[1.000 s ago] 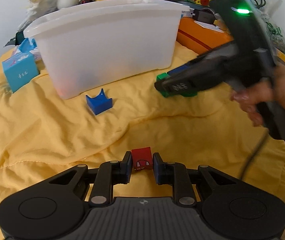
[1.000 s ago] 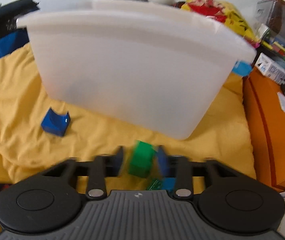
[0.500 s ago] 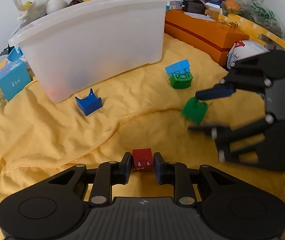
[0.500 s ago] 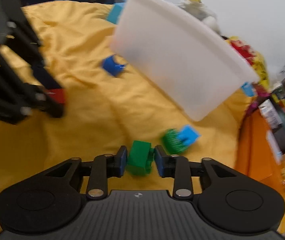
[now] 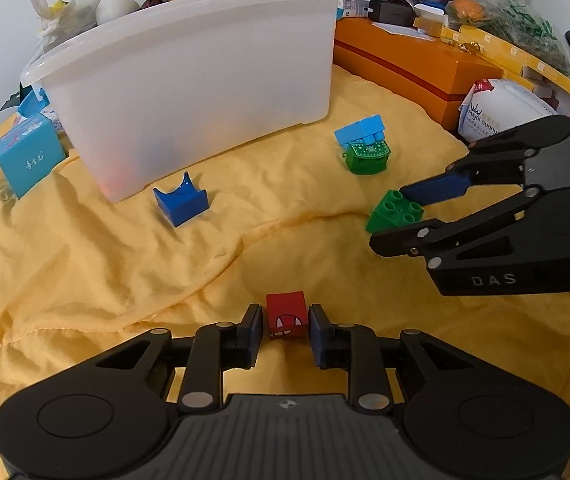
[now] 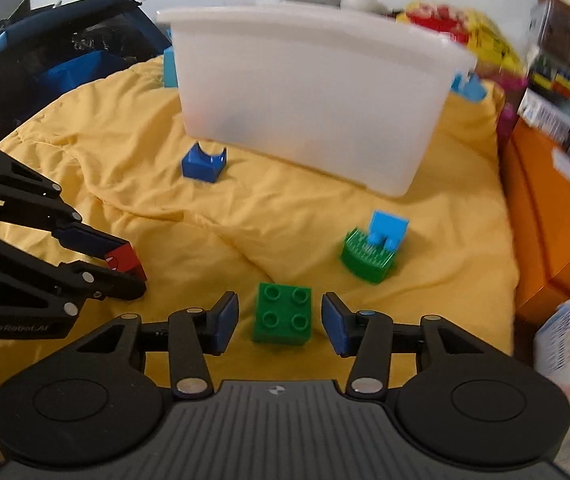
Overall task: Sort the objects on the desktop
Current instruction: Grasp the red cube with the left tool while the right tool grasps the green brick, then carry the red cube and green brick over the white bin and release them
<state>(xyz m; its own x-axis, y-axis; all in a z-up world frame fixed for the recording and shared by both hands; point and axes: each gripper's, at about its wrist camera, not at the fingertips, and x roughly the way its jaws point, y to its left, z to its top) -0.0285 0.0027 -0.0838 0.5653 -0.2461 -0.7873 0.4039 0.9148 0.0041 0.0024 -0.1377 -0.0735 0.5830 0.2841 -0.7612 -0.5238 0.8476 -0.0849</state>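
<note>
Red cube (image 5: 286, 315) sits between the left tool (image 5: 285, 328) pads, clenched. Right tool (image 6: 281, 322) is released, jaws closing (gaps both sides), green brick (image 6: 283, 314) lying between them on the yellow blanket (image 6: 125, 160). Farther out: blue block (image 6: 204, 163) beside the white bin (image 6: 309, 108).
</note>
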